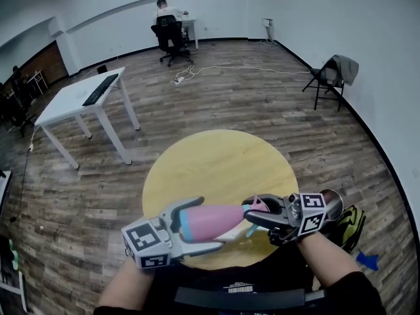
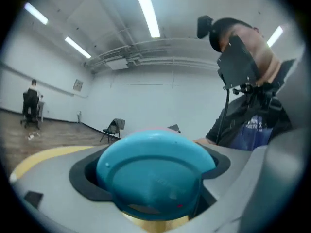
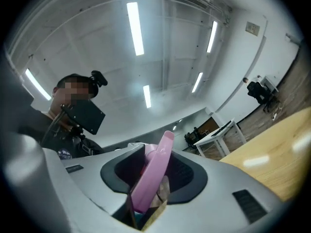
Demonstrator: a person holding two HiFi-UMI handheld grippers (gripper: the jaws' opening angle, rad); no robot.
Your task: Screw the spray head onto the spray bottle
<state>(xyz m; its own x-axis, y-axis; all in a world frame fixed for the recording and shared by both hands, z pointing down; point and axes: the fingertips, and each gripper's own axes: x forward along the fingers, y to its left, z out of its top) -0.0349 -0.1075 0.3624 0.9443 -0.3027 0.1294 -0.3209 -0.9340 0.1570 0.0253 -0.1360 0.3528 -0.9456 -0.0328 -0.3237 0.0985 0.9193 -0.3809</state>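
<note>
Nearest the body, the spray bottle is held lying level above the near edge of the round yellow counter. It is pinched round its lower body by the left hand-held gripper, and in the left gripper view its blue base is seen filling the gap between the jaws. At the bottle's neck the spray head is clamped by the right hand-held gripper, with the pink trigger wedged between those jaws. The threading step is judged to be in hand; how far the head is seated cannot be told. A further twist of head against bottle is called for, with both kept in line. The bottle is pink, tapered and smooth, so slipping under the twist may be expected. Far beyond, a folding chair is seen by the wall
</note>
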